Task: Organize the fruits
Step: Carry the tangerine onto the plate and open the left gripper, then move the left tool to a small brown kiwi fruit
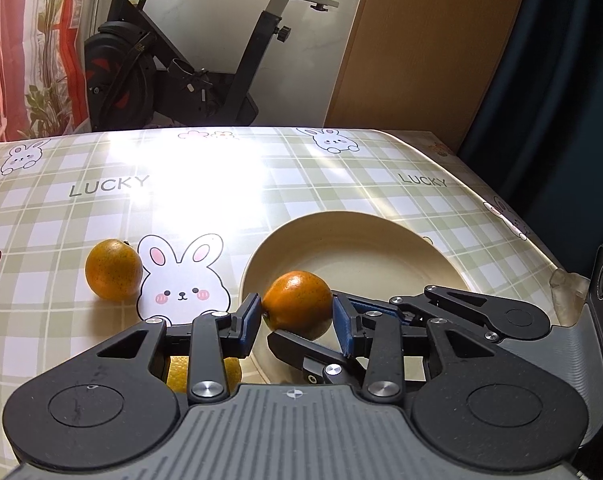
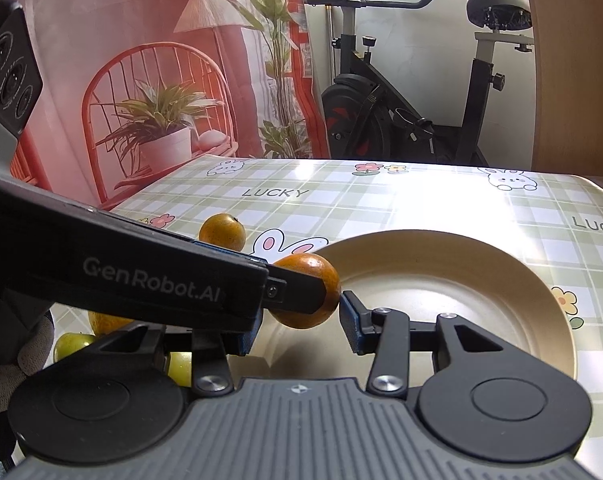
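Two grippers meet over one orange at the rim of a cream plate.

The left gripper (image 1: 297,316) has its blue pads set wide, the orange (image 1: 297,306) between them above the plate's (image 1: 381,240) near-left rim; whether the pads touch it cannot be told. The right gripper (image 2: 297,320) stands open, the left one's finger crossing it. A second orange (image 1: 113,270) rests toward the tablecloth's (image 1: 261,184) left edge, beside a printed rabbit. Green fruits (image 2: 71,344) lie near the front-left corner.
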### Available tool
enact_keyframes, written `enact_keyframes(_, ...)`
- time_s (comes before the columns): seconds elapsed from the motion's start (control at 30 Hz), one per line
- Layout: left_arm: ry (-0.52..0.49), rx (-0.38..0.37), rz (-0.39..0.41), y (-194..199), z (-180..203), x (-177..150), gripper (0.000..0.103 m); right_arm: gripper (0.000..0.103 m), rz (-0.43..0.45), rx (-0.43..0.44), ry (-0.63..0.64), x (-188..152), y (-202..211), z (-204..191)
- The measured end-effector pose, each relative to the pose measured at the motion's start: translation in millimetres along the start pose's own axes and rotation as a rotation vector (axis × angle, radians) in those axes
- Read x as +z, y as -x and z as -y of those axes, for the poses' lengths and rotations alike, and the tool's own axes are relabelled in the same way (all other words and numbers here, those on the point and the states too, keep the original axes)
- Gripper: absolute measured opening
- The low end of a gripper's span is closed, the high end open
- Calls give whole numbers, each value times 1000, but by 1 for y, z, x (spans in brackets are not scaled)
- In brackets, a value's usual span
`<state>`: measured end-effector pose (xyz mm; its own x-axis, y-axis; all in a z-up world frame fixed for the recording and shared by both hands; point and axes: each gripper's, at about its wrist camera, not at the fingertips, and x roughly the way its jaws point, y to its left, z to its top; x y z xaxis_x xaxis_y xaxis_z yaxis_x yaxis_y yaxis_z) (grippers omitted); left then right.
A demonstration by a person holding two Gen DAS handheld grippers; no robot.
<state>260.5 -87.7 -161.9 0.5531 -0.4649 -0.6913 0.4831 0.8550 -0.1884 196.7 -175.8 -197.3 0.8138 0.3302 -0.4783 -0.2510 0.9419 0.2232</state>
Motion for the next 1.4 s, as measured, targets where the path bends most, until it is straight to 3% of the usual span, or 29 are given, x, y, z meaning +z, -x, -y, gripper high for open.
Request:
enact_keyframes(0.47,1,28,11,-9,-4,0,41,46,45,-5,-24,-5,1,4)
enact_keyframes(0.8,11,71,135,45,1,0,43,46,112,-27,-44,-16,29,2)
enact_keyframes(0.97,14,115,188,71,5,-9,58,46,120,-23,-45,-27,53,-3)
enact_keyframes(1.4,59,106,247,107,3,-51,56,46,78,-16,-16,-44,80,-19)
